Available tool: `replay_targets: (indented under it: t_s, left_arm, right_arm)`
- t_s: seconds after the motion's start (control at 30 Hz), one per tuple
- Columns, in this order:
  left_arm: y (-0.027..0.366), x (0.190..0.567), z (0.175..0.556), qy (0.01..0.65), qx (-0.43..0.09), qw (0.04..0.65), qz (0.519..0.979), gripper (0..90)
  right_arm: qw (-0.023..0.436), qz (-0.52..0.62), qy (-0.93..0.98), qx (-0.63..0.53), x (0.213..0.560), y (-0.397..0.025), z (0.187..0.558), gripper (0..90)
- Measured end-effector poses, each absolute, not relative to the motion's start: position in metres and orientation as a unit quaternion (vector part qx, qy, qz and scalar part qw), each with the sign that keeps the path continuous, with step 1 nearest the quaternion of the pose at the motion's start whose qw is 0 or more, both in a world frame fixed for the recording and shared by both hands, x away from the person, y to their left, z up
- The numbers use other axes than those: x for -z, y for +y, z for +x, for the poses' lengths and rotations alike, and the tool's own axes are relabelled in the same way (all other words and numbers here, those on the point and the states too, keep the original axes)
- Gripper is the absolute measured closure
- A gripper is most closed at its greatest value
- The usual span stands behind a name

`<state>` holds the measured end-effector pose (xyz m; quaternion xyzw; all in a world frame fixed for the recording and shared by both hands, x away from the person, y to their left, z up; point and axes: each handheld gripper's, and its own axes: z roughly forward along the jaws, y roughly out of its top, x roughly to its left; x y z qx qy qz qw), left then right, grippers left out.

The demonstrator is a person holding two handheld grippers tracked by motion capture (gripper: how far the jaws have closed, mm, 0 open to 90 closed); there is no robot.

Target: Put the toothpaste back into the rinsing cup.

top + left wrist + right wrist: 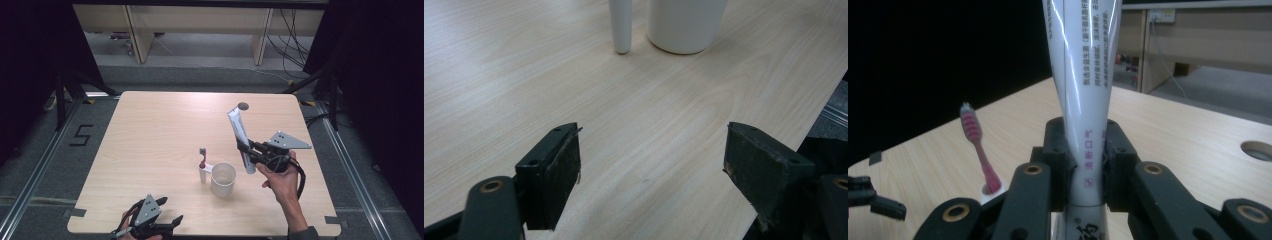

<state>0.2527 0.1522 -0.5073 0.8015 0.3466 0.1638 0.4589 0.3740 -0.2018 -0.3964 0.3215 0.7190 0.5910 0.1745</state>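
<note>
Toothpaste tube point(239, 134): white, printed, held clear of the table point(150, 130) toward its right edge, crimped flat end uppermost and tilted toward the far edge. Right hand-held gripper point(246, 150) clamped on the lower part of the tube; in the right gripper view the jaws press both sides of the tube point(1087, 150) just above its wider base, grip looks centred.

White cup point(223, 179) stands near the table's middle, toward the near edge, just left of the tube. Beside the cup, a slim white holder point(202, 173) carries a pink toothbrush point(202, 156), bristles up. Holder and cup near each other; contact cannot be told.

Left hand-held gripper point(167, 210) low at the near edge, jaws wide apart, holding nothing.

Judgement: step in hand is likely setting the tube into the cup. To do well: bring the tube upright over the cup mouth, lower cap end first, avoid nudging the toothbrush holder, release only once the base rests inside.
</note>
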Motion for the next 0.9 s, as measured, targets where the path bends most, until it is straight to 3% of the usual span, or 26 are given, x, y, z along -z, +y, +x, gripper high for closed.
replay_targets:
  t_s: [0.9]
  left_arm:
    - [0.152, 0.507, 0.252, 0.345, -0.163, 0.459, 0.802, 22.4]
  right_arm:
    - [0.142, 0.302, 0.695, -0.637, 0.428, -0.164, 0.367, 76.8]
